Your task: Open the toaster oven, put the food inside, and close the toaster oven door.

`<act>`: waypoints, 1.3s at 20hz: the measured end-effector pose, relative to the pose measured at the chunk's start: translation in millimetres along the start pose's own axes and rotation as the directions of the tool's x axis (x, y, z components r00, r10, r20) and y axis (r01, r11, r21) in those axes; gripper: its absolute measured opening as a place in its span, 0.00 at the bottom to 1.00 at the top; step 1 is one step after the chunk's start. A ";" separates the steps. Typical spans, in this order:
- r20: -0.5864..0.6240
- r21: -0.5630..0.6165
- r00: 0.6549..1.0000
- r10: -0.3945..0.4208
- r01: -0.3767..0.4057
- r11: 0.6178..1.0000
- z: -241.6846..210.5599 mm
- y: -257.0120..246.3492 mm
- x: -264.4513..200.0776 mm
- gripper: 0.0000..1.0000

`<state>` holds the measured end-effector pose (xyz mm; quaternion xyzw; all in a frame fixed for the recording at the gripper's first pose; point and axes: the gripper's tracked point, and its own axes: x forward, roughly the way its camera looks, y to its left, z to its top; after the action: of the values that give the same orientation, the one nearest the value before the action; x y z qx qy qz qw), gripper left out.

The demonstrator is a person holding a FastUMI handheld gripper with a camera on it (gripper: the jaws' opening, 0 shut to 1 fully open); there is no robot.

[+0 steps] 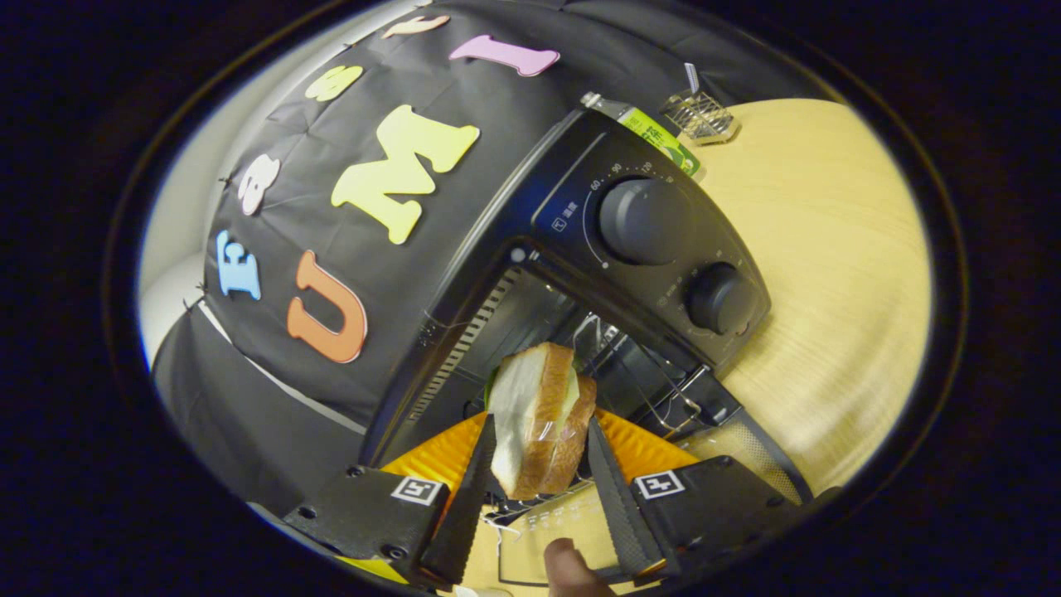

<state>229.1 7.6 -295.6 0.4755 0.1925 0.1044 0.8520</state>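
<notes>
The gripper (pixel 539 452) has both fingers pressed on a wrapped sandwich (pixel 540 414) — pale bread with a brown crust and a strip of filling — held on edge just in front of the toaster oven (pixel 580 249). The oven's door (pixel 746 448) is open, showing the wire rack (pixel 638 365) in the dark cavity beyond the sandwich, with two round knobs (pixel 645 220) on the control panel. Beyond the oven on the light wooden table (pixel 829 249) lie a bottle (pixel 655 133) with a green label and a small wire holder (pixel 700 116); a fingertip (pixel 568 564) shows below, between the fingers.

Gripper (pixel 539 452) tilted, fingers pressing both sides of sandwich (pixel 539 419), possibly a fingertip (pixel 568 568) below
</notes>
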 end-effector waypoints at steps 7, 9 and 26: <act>-0.043 0.105 0.996 0.078 -0.073 0.992 -2.7 10.2 -9.6 0.70; -0.041 0.104 0.995 0.093 -0.089 0.991 2.3 13.7 -24.9 0.70; -0.105 -0.523 0.971 -0.216 0.131 0.842 -70.2 -38.0 -120.9 0.71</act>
<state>89.5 -2.0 -333.5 0.2027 0.2676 0.1119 0.9353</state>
